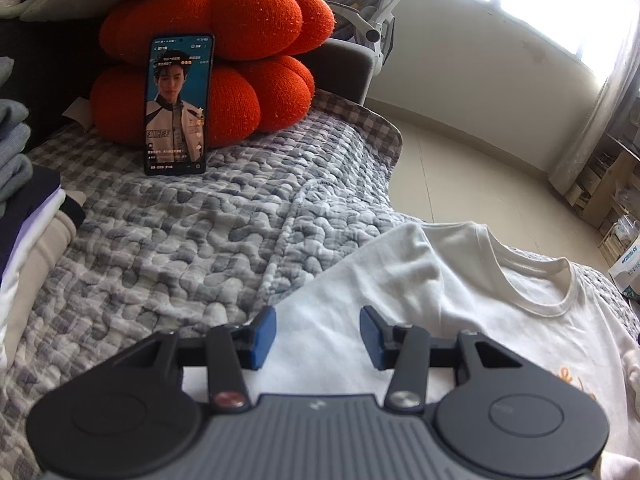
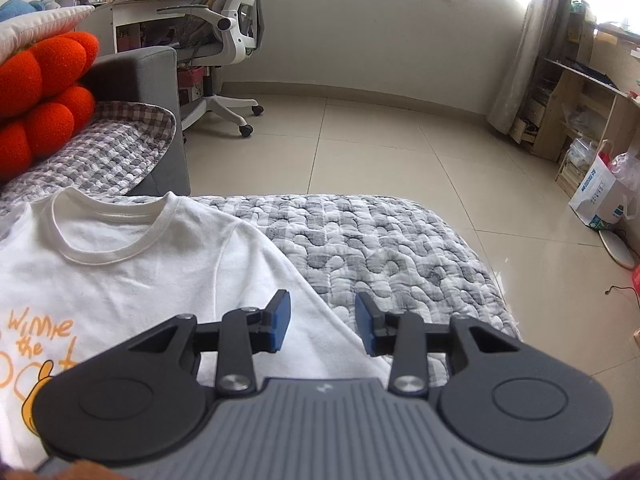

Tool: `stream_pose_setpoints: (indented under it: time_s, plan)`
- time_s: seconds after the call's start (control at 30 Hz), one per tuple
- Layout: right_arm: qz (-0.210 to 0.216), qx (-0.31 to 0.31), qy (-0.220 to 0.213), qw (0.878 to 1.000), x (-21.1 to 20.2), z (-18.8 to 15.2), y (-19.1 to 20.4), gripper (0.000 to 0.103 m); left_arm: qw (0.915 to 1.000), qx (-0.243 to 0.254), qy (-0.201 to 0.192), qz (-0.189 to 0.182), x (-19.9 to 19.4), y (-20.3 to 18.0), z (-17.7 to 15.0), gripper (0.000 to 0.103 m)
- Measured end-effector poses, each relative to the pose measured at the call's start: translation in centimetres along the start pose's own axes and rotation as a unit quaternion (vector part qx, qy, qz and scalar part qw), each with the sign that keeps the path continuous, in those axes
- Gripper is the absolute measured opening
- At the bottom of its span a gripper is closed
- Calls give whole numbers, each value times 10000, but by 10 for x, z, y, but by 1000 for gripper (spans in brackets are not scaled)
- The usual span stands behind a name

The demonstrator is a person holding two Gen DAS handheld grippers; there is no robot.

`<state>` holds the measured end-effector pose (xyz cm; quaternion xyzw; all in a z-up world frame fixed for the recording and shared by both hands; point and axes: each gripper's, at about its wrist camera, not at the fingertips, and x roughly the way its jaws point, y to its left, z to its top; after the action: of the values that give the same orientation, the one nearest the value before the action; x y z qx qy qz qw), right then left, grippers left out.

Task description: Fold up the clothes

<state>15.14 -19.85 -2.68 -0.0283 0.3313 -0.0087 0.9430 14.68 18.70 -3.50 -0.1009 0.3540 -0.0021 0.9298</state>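
A white T-shirt [image 1: 440,300] with an orange cartoon print lies flat on the grey checked quilt [image 1: 180,248], collar away from me. My left gripper [image 1: 318,334] is open and empty, just above the shirt's left shoulder area. In the right wrist view the same T-shirt [image 2: 120,272] lies at the left. My right gripper [image 2: 323,322] is open and empty over the shirt's right sleeve edge, where it meets the quilt [image 2: 380,248].
A phone [image 1: 178,104] leans upright against two stacked orange pumpkin cushions [image 1: 224,76]. A pile of folded clothes [image 1: 24,208] sits at the left. Beyond the bed edge are tiled floor [image 2: 360,140], an office chair [image 2: 224,40] and wooden shelves [image 2: 580,100].
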Motion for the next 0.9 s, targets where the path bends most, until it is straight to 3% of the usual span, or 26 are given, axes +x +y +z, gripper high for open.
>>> stream_pose_setpoints:
  time_s: [0.2, 0.43, 0.63, 0.8, 0.9]
  plan:
    - [343, 127, -93, 9993, -37, -8, -1, 40, 9992, 184, 62, -351, -31, -11, -21, 47]
    - [614, 252, 63, 9978, -67, -20, 0, 41, 9963, 181, 425, -726, -52, -28, -38, 47]
    - [705, 321, 227, 9967, -88, -33, 3, 43, 9902, -155, 917, -1037, -59, -45, -43, 47]
    - [1101, 536, 318, 9920, -107, -45, 7, 43, 9814, -583, 1113, -1451, -64, -60, -50, 47]
    - [1376, 711, 340, 9874, -115, -53, 10, 43, 9796, -738, 1119, -1495, -66, -68, -57, 47]
